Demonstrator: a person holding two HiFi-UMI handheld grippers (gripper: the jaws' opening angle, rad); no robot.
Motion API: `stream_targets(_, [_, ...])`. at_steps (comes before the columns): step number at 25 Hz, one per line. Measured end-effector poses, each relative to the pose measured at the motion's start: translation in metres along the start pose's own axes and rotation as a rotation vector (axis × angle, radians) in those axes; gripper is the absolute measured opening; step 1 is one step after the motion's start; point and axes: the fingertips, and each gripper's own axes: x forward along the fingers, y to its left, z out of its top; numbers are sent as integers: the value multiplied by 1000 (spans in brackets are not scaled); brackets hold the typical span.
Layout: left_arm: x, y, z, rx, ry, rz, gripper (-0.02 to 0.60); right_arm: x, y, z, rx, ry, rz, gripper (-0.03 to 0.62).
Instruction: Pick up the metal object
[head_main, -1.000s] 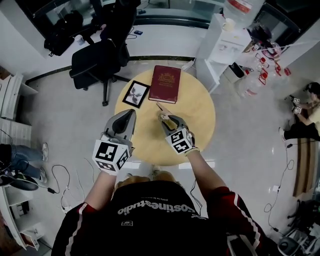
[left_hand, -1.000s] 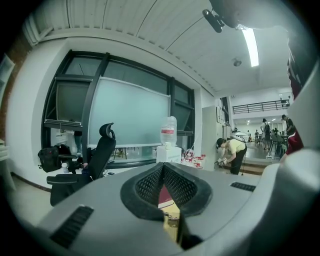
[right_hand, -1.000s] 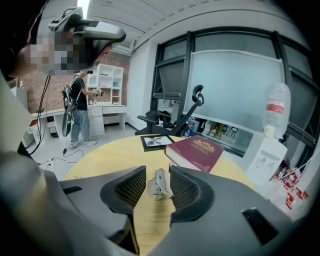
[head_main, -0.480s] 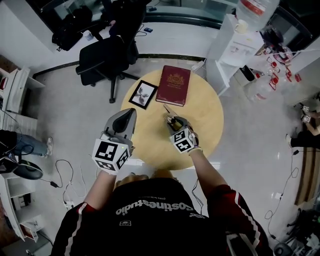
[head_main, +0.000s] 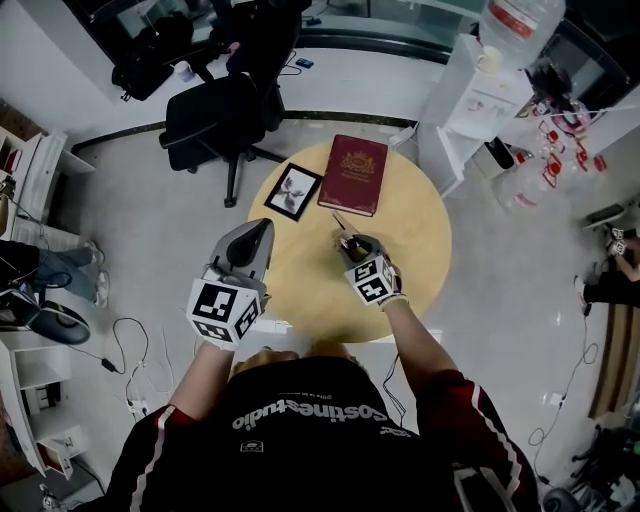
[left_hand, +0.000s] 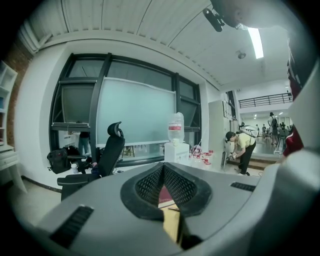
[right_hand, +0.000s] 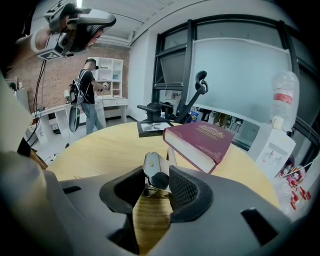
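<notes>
Counting up: one round table (head_main: 415, 265), one red book (head_main: 352, 174), one framed photo (head_main: 293, 191), one metal object (right_hand: 156, 172). The right gripper (head_main: 350, 243) has just been opening; its jaws are wide with the metal object lying on the table between them, not squeezed. The left gripper (head_main: 264, 226) is pinched closed, empty.

Round wooden table (head_main: 410, 260) carrying a dark red book (head_main: 353, 174) near its far edge, with a framed picture (head_main: 293, 191) just left of the book. Beyond the table: black office chair (head_main: 215, 120), left; white water dispenser (head_main: 470, 90), right.
</notes>
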Motion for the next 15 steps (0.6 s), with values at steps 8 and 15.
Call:
stream_targets(8, [-18,-2,3,14,3,16,17,-9,0,6,29,-10,8,138])
stream_targets(15, [-34,-4,17,30,-13,17,17,-16,-5,7,60,-7,-18,95])
